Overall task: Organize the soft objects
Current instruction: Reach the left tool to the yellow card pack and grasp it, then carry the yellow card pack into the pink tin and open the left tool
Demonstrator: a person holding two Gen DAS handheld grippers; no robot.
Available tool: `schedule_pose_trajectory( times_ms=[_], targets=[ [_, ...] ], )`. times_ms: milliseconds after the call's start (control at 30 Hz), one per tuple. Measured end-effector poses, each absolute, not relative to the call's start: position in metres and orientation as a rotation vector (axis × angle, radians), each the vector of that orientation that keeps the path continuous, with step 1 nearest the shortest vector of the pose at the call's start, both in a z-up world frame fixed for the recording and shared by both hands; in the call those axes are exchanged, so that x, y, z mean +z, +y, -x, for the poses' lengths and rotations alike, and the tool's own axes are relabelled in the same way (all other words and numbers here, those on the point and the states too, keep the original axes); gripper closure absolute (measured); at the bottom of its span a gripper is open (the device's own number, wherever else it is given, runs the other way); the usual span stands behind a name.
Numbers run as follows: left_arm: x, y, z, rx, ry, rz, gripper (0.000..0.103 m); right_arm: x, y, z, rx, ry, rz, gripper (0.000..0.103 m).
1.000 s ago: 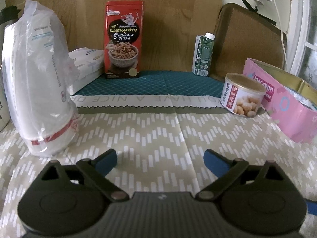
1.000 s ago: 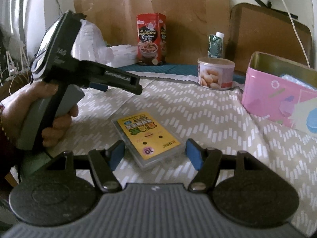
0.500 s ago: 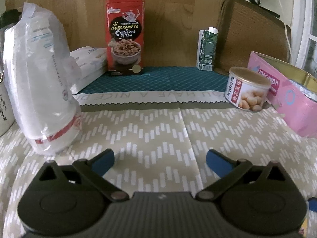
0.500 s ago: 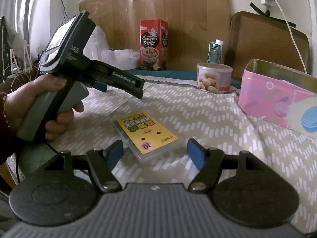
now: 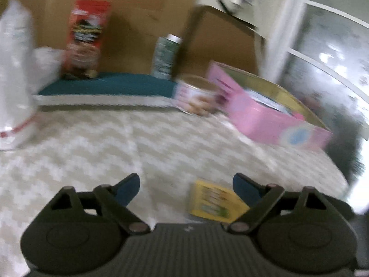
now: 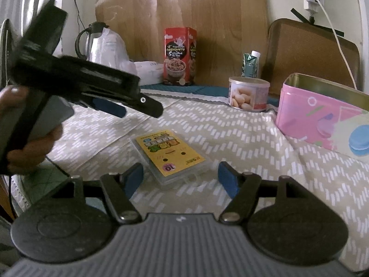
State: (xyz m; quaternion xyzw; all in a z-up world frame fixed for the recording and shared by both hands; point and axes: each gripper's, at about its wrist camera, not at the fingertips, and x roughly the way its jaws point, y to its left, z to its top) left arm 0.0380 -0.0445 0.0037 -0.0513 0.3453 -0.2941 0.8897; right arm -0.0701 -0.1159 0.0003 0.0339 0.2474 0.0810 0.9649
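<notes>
A flat yellow tissue pack (image 6: 170,156) in clear wrap lies on the zigzag-patterned cloth, just ahead of my right gripper (image 6: 181,180), which is open and empty. In the blurred left wrist view the same pack (image 5: 215,202) lies low, right of centre, near the right finger of my left gripper (image 5: 185,188), which is open and empty. The left gripper also shows in the right wrist view (image 6: 129,106), hovering above the cloth left of the pack. A pink open tin (image 6: 322,117) stands at the right.
A bagged white stack (image 5: 13,76) stands at the left. A red snack box (image 6: 180,56), a small green carton (image 6: 250,65) and a nut can (image 6: 248,93) stand at the back. A kettle (image 6: 88,41) is at the far left. A wooden board stands behind.
My left gripper has swung to the right and down toward the yellow pack; its view is motion-blurred. My right gripper has stayed nearly still, tilting slightly up.
</notes>
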Motion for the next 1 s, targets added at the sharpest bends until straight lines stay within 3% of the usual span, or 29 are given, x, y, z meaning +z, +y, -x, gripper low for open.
schedule_pose_trajectory(
  times_ms=[133, 233, 867, 1000],
  targets=[
    [-0.003, -0.062, -0.031, -0.681, 0.748, 0.098, 0.012, 0.0, -0.118, 0.071, 0.175, 0.496, -0.065, 0.033],
    [-0.002, -0.079, -0.025, -0.708, 0.763, 0.075, 0.011, 0.002, -0.121, 0.074, 0.183, 0.494, -0.068, 0.051],
    [-0.003, -0.281, -0.02, -1.013, 0.812, -0.167, 0.011, -0.01, -0.237, 0.15, -0.173, 0.464, -0.181, 0.05],
    [-0.008, -0.313, -0.011, -1.043, 0.786, -0.235, 0.006, -0.018, -0.259, 0.166, -0.261, 0.458, -0.182, 0.05]
  ],
)
